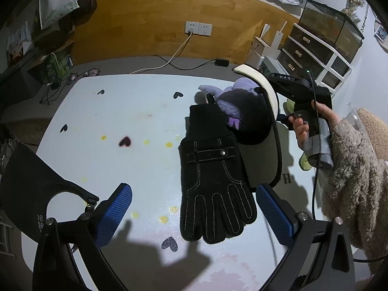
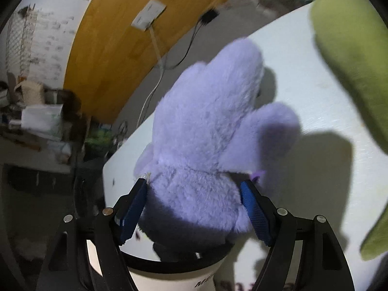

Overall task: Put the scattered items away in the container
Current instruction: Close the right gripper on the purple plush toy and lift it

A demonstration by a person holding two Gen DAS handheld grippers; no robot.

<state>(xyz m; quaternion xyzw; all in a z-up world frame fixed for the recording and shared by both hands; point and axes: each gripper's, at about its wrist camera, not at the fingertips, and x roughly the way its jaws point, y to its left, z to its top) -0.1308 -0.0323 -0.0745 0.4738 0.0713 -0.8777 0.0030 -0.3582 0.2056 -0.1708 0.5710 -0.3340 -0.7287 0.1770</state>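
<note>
A black stitched glove (image 1: pixel 213 189) lies flat on the white table (image 1: pixel 109 121), its cuff against a cream container with a black rim (image 1: pixel 271 97). My left gripper (image 1: pixel 194 194) hovers open over the glove's fingers, one blue pad on each side. A purple plush mitten (image 2: pixel 208 126) stands at the container's mouth (image 2: pixel 169 274). My right gripper (image 2: pixel 194 206) straddles the mitten's cuff, and both blue pads touch the fur. In the left wrist view a hand (image 1: pixel 303 126) holds that gripper, and the container's rim hides its fingers.
A green plush item (image 2: pixel 351 48) lies on the table to the right of the mitten. A black fabric piece with a clasp (image 1: pixel 36 181) sits at the left wrist view's left edge. Cables and a wall socket (image 1: pixel 197 28) run behind the table; drawers (image 1: pixel 308 48) stand at back right.
</note>
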